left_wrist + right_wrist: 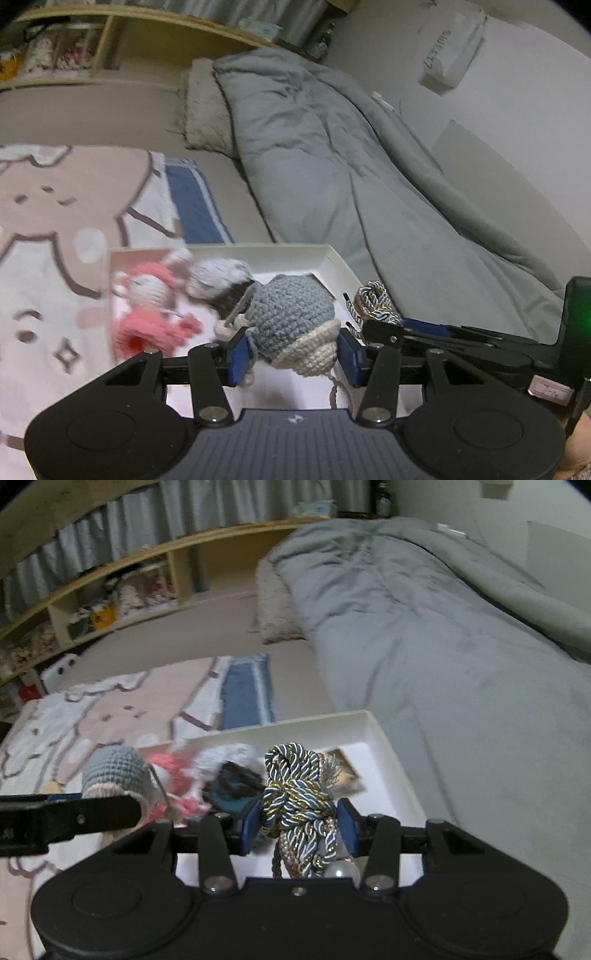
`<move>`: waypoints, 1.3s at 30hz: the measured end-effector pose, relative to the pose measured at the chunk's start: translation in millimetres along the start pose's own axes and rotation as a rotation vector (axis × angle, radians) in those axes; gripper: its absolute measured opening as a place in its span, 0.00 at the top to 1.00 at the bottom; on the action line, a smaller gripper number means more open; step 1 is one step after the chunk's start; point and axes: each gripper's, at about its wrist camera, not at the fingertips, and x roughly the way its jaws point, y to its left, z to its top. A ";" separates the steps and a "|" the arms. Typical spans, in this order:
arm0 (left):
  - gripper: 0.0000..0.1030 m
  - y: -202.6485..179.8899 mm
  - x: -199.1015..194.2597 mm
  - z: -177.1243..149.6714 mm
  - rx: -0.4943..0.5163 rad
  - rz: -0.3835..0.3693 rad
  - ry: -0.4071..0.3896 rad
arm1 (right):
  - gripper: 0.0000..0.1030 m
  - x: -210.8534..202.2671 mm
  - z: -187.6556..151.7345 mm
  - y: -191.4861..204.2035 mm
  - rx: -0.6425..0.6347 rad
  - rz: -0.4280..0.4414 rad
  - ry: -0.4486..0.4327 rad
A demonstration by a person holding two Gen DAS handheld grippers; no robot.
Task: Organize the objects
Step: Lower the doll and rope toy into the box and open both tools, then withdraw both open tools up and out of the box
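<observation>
While a pink doll (151, 314) lies in the white box (334, 258), each claw grips a toy.

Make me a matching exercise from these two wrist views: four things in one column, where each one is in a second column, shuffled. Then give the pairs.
Things:
1. blue-grey and cream crocheted toy
2. knotted blue, white and gold twisted cord
3. pink and white crocheted doll
4. rumpled grey quilt

Places:
A. lying in the shallow white box
B. clamped in the right tongs
C. spread on the bed beyond the box
D. clamped in the left tongs

Pairs: 1-D, 2-B, 3-A, 4-C
</observation>
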 end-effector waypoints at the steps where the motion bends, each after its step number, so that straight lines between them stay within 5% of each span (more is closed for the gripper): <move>1: 0.51 -4.4 7.2 -3.6 -0.004 -0.010 0.012 | 0.56 1.5 -1.5 -5.6 0.007 -0.011 0.006; 11: 0.52 -30.2 60.5 -33.5 -0.060 -0.042 0.084 | 0.55 21.4 -9.6 -27.7 -0.004 -0.082 0.068; 22: 0.52 -24.3 88.3 -48.6 0.000 -0.016 0.139 | 0.55 43.5 -12.1 -33.4 -0.018 -0.098 0.121; 26: 0.52 -25.1 93.9 -47.2 -0.003 -0.012 0.143 | 0.42 34.9 -7.9 -40.1 0.039 -0.090 0.081; 32: 0.52 -33.0 100.2 -48.4 0.017 -0.004 0.161 | 0.41 29.4 -4.1 -40.2 0.052 -0.091 0.065; 39: 0.34 -39.0 99.3 -44.6 0.055 0.035 0.150 | 0.41 30.7 -6.3 -41.2 0.061 -0.098 0.074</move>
